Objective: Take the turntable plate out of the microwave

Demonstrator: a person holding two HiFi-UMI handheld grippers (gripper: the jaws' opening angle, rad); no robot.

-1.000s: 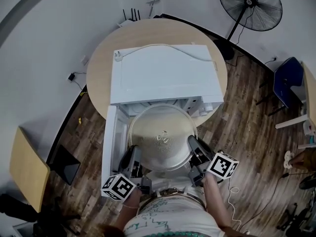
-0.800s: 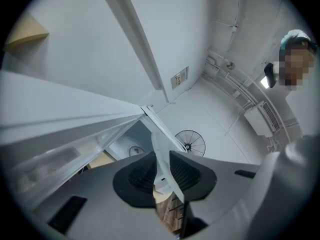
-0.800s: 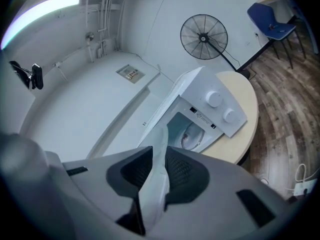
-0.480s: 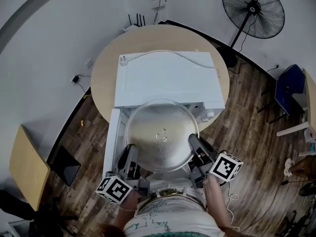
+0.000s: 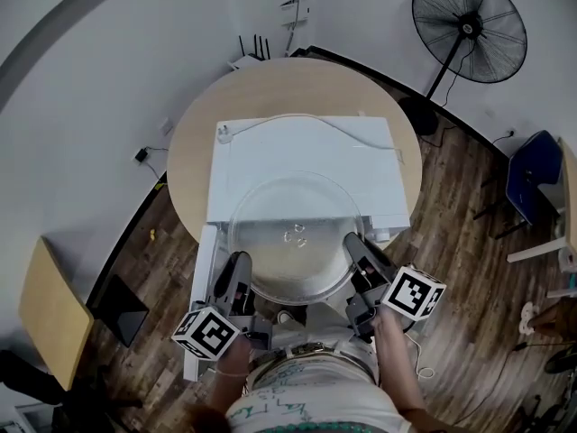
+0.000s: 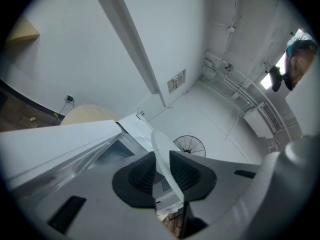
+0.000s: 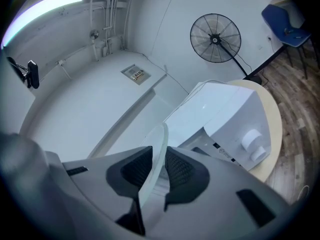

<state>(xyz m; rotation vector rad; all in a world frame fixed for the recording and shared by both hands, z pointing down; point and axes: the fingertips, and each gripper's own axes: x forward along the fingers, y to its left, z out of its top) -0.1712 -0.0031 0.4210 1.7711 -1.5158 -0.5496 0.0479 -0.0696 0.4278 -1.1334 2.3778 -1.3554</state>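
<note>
Head view: your left gripper (image 5: 238, 267) and right gripper (image 5: 354, 247) pinch the rim of the turntable plate (image 5: 293, 242) (one each side); it lies level ahead, over the front of the microwave (image 5: 302, 156).

A glass plate (image 5: 293, 242) hangs over the front of the white microwave (image 5: 302, 147), at the round table (image 5: 189, 142) near edge, its rim clamped by the left gripper (image 5: 240, 264) and right gripper (image 5: 353, 244).

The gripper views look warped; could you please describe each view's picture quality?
Head view: evenly lit, sharp, bowed at edges; the clear turntable plate is faint against the microwave. Left gripper view: fisheye, dark corners. Right gripper view: likewise, with a light strip glaring top left.
</note>
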